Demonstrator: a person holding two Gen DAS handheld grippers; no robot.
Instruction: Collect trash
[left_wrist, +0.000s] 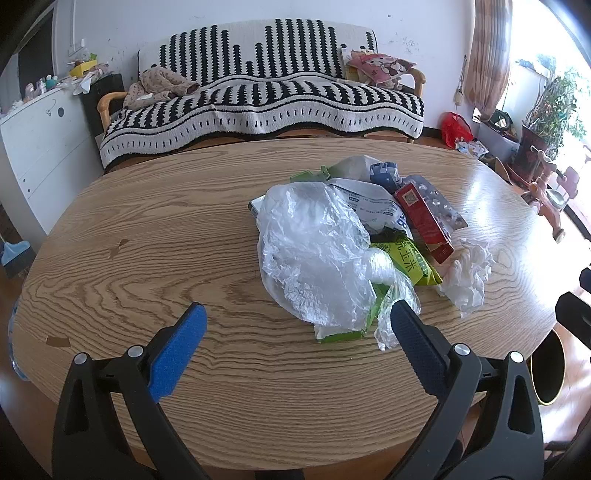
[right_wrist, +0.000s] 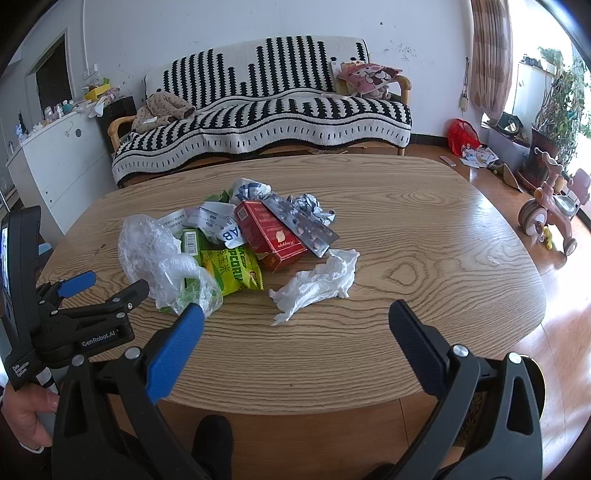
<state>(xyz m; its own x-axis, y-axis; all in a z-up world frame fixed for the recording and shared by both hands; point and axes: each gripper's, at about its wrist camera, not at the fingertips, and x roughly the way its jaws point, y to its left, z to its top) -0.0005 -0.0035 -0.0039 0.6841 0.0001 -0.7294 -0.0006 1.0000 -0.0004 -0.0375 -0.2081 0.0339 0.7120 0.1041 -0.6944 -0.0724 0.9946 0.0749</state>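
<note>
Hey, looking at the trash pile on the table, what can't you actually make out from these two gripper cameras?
- Left wrist view: the clear plastic bag covers much of the green snack packet and papers under it.
- Right wrist view: the small print on the red box is too small to read.
- Both views: no trash bin is clearly identifiable.

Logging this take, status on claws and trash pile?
Both claws open, empty: left claw, right claw. Trash pile untouched on table. Clear plastic bag nearest left claw. Nothing blocking.
</note>
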